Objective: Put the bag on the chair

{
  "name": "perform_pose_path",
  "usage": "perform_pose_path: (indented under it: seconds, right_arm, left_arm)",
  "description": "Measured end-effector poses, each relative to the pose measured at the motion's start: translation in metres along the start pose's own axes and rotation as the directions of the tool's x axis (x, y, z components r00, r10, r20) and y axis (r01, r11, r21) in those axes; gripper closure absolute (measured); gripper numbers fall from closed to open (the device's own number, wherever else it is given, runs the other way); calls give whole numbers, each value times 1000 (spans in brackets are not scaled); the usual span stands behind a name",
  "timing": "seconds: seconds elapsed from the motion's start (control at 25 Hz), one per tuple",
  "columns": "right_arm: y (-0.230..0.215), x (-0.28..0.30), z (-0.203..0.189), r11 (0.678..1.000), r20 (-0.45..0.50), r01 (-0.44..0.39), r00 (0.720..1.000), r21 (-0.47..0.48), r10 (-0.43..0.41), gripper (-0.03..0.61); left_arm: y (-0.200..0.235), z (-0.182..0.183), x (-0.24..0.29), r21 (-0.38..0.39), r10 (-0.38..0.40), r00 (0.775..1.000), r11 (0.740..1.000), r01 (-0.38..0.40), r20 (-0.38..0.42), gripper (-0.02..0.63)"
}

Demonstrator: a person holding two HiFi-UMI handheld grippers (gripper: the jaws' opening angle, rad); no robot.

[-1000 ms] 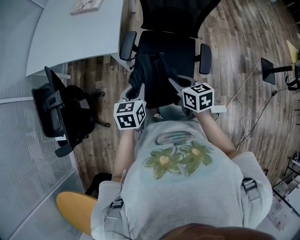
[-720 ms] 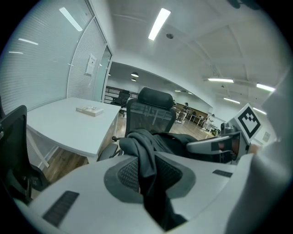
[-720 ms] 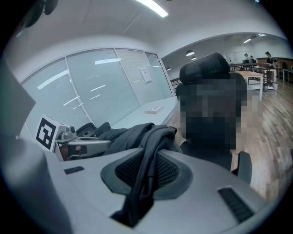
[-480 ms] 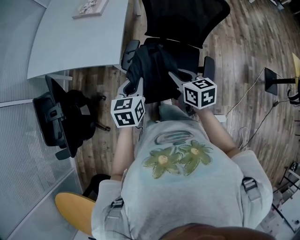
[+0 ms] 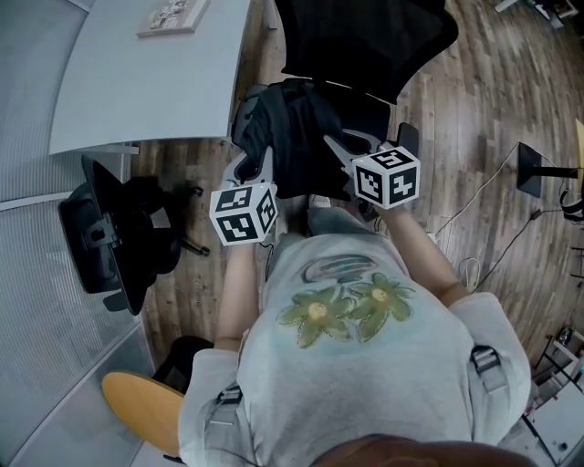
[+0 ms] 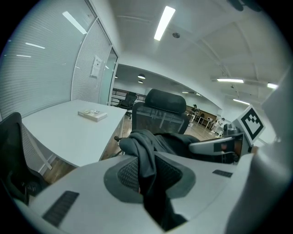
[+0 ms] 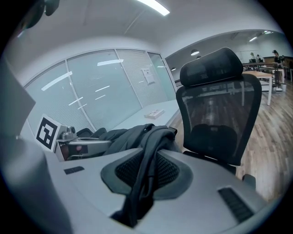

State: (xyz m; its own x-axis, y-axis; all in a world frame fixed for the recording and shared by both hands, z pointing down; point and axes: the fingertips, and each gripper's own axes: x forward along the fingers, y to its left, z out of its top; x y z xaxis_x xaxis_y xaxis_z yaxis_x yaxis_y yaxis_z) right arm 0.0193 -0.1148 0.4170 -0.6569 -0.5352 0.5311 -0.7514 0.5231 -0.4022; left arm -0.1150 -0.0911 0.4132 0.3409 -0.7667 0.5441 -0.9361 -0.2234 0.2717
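- The bag [image 5: 294, 137] is black, soft and limp, made of a matte cloth that slumps into thick folds and creases.
- It is bunched up between the two grippers, over the seat of the chair [image 5: 365, 41] and just in front of its backrest. I can't tell whether it already rests on the seat.
- The left gripper [image 5: 259, 162] has its jaws nearly together, pinching a hanging fold of the black cloth between the pads on the bag's left side.
- The right gripper [image 5: 341, 151] is likewise almost closed, with a strap-like fold of the bag clamped between its pads on the right side.
- The chair is a black office chair with a mesh back, a padded headrest and armrests, standing on a wooden floor [image 5: 456, 119].
- To the left is a white desk [image 5: 137, 82] with a book [image 5: 173, 14] at its far end, and nearer on that side stands a second black chair [image 5: 109, 228].
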Motion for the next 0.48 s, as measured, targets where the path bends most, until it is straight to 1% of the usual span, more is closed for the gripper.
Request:
perform_pose_path:
  seconds: [0.24,0.48]
  right_arm:
    - [-18,14,-1,1000,-32,-15,999,-3,15,505]
    - [-32,28,-12,1000,-73,-17,997,-1,17,505]
  left_arm:
    - [3,-6,19,-7,30,999,1000,-30,-32,541]
    - [7,-19,34,-21,43,996,999,-45,-73,541]
